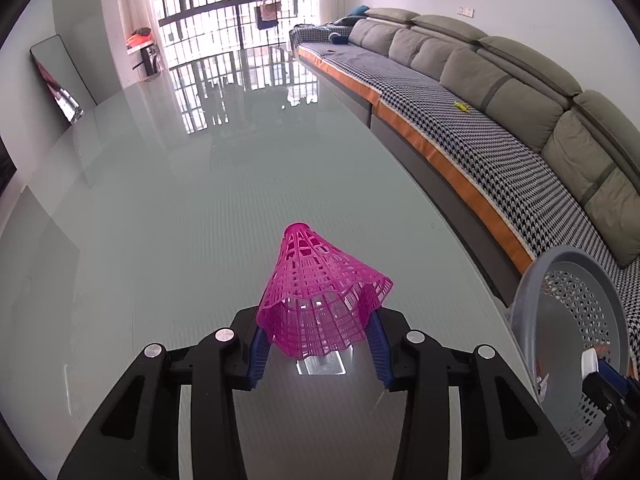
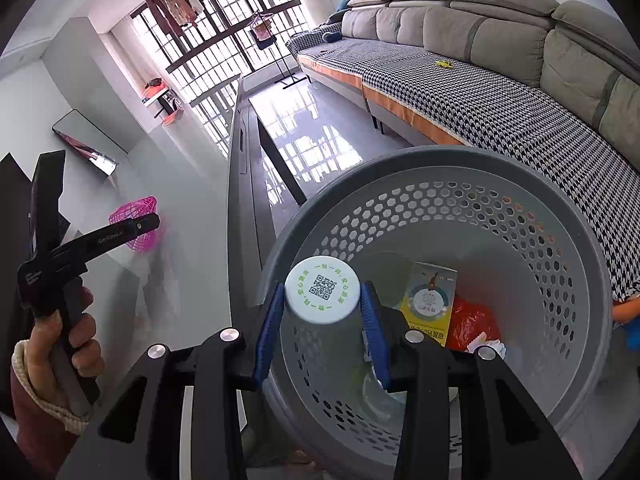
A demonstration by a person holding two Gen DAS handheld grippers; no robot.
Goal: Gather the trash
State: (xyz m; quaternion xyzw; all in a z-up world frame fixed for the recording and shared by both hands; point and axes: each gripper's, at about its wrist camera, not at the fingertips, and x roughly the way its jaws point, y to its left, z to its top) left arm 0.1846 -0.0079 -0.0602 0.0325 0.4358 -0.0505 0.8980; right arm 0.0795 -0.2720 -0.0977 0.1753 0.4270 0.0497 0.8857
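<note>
So the big grey perforated bin (image 2: 460, 216) sits just off the edge of the glass table (image 1: 168, 216), between it and the long sofa (image 1: 500, 120). There's already stuff in the bottom: a yellow carton (image 2: 430, 304), something red and crinkly (image 2: 472, 324), some white bits.

Right gripper (image 2: 322, 314) is hanging over the bin's mouth with its blue pads clamped on a white cap-topped container (image 2: 322, 294), QR code facing up. Looks to me like the drop-off step, so the next move is just letting those pads spread so it falls in, ideally once it's well inside the rim.

Left gripper (image 1: 318, 336) is out over the table, pinched on the skirt of a pink plastic shuttlecock (image 1: 320, 292), nose pointing away. I can't tell if it's lifted or resting on the glass. It'll need swinging right to the bin afterwards.
</note>
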